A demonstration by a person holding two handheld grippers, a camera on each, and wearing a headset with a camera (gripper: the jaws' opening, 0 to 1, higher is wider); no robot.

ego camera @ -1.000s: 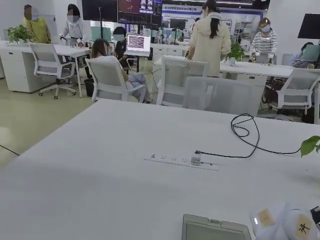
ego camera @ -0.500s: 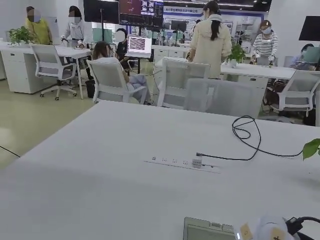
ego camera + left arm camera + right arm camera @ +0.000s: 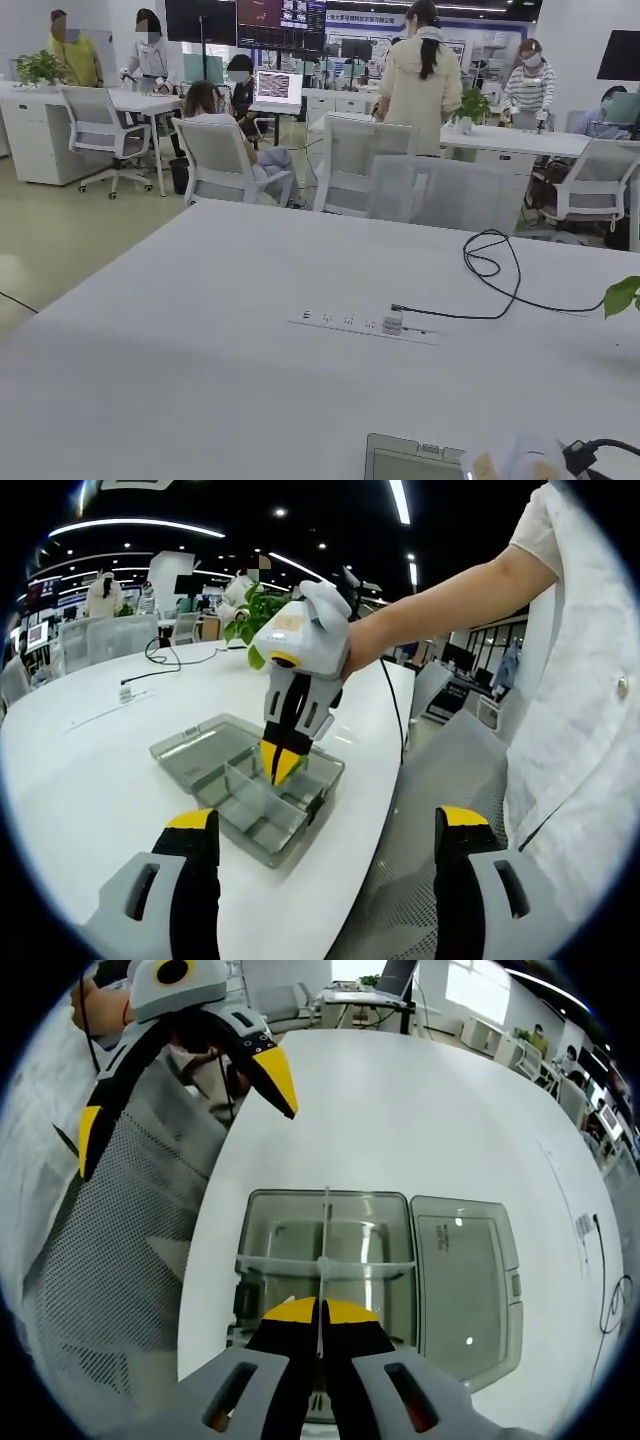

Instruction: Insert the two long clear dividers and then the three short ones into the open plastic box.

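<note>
since a second ago the right tongs (image 3: 320, 1310) have slid left along the bottom edge of the head view and now overlap the near corner of the lid (image 3: 405, 462). the counter (image 3: 200, 380) and the room behind sit as they did.

nearest in the right gripper view, those tongs are pinched shut on a thin clear divider (image 3: 326, 1225). it stands upright in the open plastic box (image 3: 375, 1222) and runs away from the jaws down the box's middle. a second divider (image 3: 370, 1263) crosses it at right angles, from wall to wall. the lid lies flat and open just beside the box.

in the left gripper view the right tongs point straight down into the box, with a bare forearm (image 3: 430, 610) behind them. the left tongs (image 3: 325, 825) are spread wide with nothing between them. they are held off the counter's edge, apart from the box, over a mesh chair (image 3: 130, 1260).

farther across the white counter in the head view lie a flush power strip (image 3: 365, 323) and a looping black cable (image 3: 500, 270) plugged into it. a green leaf (image 3: 620, 293) shows at the right edge. beyond, there are white office chairs (image 3: 215, 150), and several people stand or sit at other desks.
</note>
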